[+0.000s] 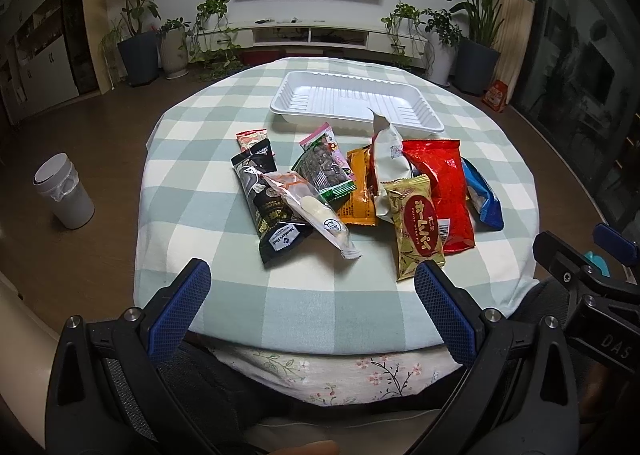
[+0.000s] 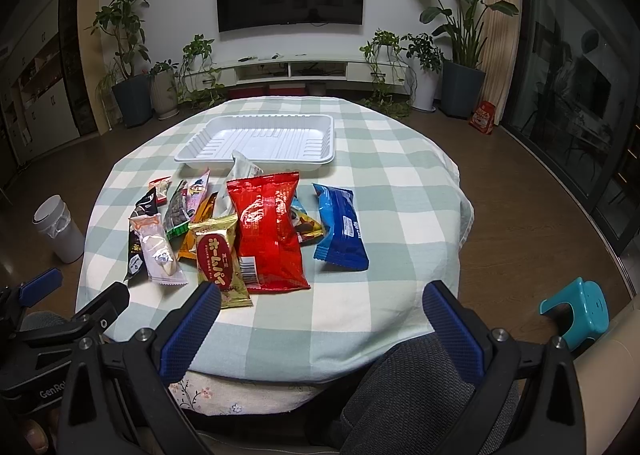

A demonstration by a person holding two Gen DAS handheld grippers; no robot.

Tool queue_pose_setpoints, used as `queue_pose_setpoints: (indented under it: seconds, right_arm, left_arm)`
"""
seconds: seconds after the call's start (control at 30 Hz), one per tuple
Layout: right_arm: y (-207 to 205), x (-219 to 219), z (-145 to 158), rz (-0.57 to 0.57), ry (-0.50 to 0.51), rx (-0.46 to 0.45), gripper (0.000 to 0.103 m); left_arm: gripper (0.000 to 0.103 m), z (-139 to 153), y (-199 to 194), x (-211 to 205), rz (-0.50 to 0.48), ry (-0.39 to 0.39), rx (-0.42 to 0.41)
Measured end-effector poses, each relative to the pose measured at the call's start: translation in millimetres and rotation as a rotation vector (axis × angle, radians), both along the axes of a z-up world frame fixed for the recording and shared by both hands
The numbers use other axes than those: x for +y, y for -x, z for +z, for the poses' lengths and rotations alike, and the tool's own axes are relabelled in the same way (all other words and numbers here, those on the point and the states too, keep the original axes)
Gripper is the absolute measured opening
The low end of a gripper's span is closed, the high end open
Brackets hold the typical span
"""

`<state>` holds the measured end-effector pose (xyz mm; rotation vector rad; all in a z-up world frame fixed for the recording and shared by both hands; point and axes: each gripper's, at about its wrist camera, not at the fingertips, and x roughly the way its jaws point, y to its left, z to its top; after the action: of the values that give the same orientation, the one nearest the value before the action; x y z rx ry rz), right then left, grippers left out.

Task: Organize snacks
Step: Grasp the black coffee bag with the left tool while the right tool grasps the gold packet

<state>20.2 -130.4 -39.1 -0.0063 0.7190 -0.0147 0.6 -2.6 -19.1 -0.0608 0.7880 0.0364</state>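
Note:
Several snack packets lie in a loose pile on the checked tablecloth (image 1: 224,191): a red bag (image 1: 444,191) (image 2: 268,231), a blue packet (image 1: 482,191) (image 2: 340,231), a gold packet (image 1: 418,223) (image 2: 220,259), a black packet (image 1: 264,199), a clear white-snack packet (image 1: 312,207) (image 2: 158,251) and others. An empty white tray (image 1: 356,101) (image 2: 260,139) sits behind the pile. My left gripper (image 1: 312,287) is open and empty at the near table edge. My right gripper (image 2: 320,307) is open and empty, just short of the gold and red packets.
A white bin (image 1: 64,191) (image 2: 58,229) stands on the floor at the left. A teal stool (image 2: 576,311) is at the right. Potted plants (image 1: 136,15) and a TV cabinet (image 1: 312,35) line the far wall. My lap lies under the near table edge.

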Motion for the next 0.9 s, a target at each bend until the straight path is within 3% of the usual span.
queue_pose_setpoints:
  seconds: [0.13, 0.23, 0.3, 0.37, 0.5, 0.67, 0.8, 0.9]
  right_arm:
    - [0, 0, 0, 0.000, -0.001, 0.001, 0.103]
    - [0, 1, -1, 0.001, -0.006, 0.001, 0.103]
    - [1, 0, -3, 0.002, -0.020, -0.003, 0.103]
    - [3, -2, -3, 0.011, -0.057, -0.008, 0.103]
    - [2, -13, -2, 0.032, -0.162, -0.018, 0.103]
    - [-9, -31, -3, 0.068, -0.271, -0.014, 0.103]
    - [-15, -32, -8, 0.096, -0.268, -0.004, 0.096]
    - [-25, -34, -17, 0.105, -0.285, 0.041, 0.087]
  left_arm:
    - [0.103, 0, -1, 2, -0.009, 0.018, -0.006]
    - [0.103, 0, -1, 11, -0.084, 0.127, -0.054]
    - [0.103, -9, -8, 23, -0.117, 0.236, 0.002]
    - [0.102, -21, -14, 39, -0.044, 0.276, 0.084]
    - [0.102, -39, -24, 54, -0.062, 0.264, 0.224]
    - [0.102, -33, -37, 77, -0.040, 0.326, 0.207]
    - [0.102, -15, -68, 93, 0.002, 0.268, 0.162]
    - [0.102, -8, -103, 104, 0.053, 0.238, 0.196]
